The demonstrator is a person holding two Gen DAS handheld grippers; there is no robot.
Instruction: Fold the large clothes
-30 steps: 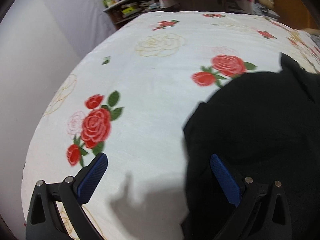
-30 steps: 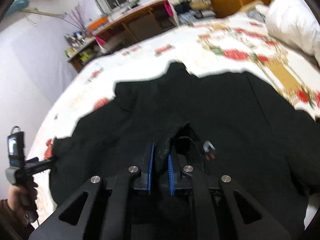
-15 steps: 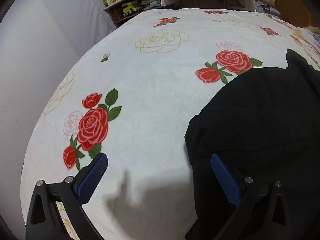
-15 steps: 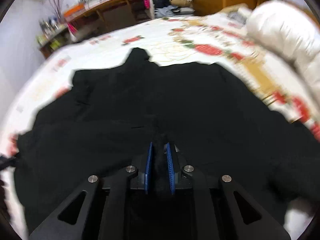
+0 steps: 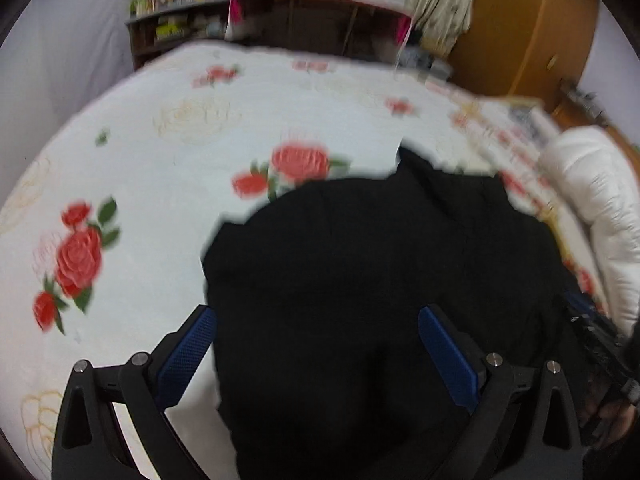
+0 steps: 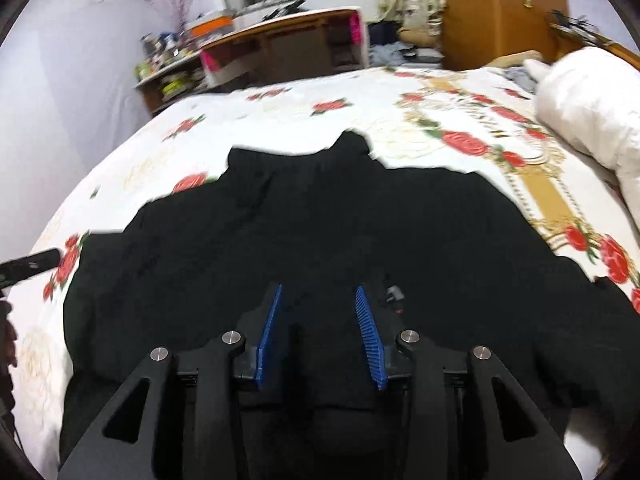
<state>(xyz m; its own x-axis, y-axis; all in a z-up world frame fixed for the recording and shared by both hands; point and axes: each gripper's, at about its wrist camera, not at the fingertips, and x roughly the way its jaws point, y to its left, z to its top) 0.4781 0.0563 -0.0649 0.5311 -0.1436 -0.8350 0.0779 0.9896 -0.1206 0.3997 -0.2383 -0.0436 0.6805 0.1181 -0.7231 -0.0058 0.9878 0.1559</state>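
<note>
A large black garment (image 6: 320,220) lies spread on the white rose-print bed sheet (image 6: 160,168). It also fills the right half of the left wrist view (image 5: 380,260). My right gripper (image 6: 319,296) is open above the garment's near middle and holds nothing. My left gripper (image 5: 316,320) is open wide over the garment's left edge, its left finger over the sheet (image 5: 160,208). The left gripper's tip shows at the left edge of the right wrist view (image 6: 30,264), and the right gripper at the right edge of the left wrist view (image 5: 596,340).
A white puffy duvet (image 6: 588,100) is piled at the right of the bed. A wooden desk (image 6: 288,44) and cluttered shelves (image 6: 172,68) stand beyond the far edge. A wooden wardrobe (image 6: 500,8) is at the back right.
My right gripper has let go of the black fabric and its jaws have opened. My left gripper has swung right, over the garment's left edge.
</note>
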